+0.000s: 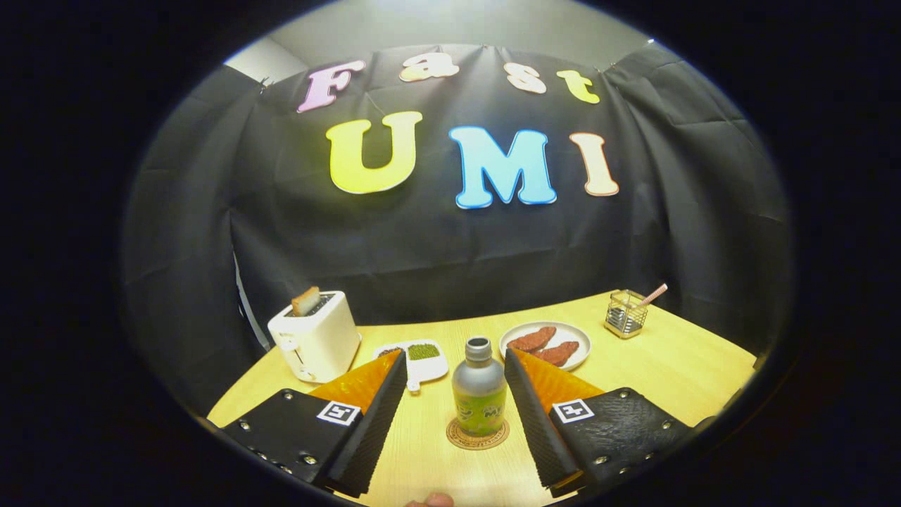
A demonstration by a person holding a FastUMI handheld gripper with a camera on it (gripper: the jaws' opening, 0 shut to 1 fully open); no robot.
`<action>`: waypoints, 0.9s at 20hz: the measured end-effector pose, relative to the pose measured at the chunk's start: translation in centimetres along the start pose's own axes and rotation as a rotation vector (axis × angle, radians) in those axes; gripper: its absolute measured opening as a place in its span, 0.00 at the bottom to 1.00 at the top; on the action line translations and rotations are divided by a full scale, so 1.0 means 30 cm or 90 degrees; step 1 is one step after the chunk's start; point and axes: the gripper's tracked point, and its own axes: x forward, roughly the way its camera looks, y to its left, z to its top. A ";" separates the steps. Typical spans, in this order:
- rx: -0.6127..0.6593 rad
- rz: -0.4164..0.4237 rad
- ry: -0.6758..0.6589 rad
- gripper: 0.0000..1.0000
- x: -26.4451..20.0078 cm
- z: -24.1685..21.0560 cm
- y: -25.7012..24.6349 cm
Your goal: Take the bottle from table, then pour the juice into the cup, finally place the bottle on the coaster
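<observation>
A small silver bottle [479,391] with a green label and no cap stands upright on a round cork coaster [477,434] on the wooden table [676,373]. My gripper [456,362] is open. Its two fingers stand one on each side of the bottle, each with a clear gap to it. The bottle sits between the fingertips and slightly ahead of them.
A white toaster [317,336] with a slice of bread stands beyond the left finger. Behind the bottle lie a small white dish [419,362] of green stuff and a plate [545,345] with brown pieces. A wire holder [625,313] with a straw sits far right.
</observation>
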 end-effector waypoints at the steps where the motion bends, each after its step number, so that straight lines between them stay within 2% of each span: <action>1: -0.004 0.005 -0.011 0.85 -0.023 0.039 0.002; 7: -0.020 0.045 -0.063 0.84 -0.169 0.202 0.013; 13: -0.055 0.077 -0.076 0.84 -0.296 0.272 0.053; 18: -0.049 0.107 -0.094 0.85 -0.364 0.309 0.104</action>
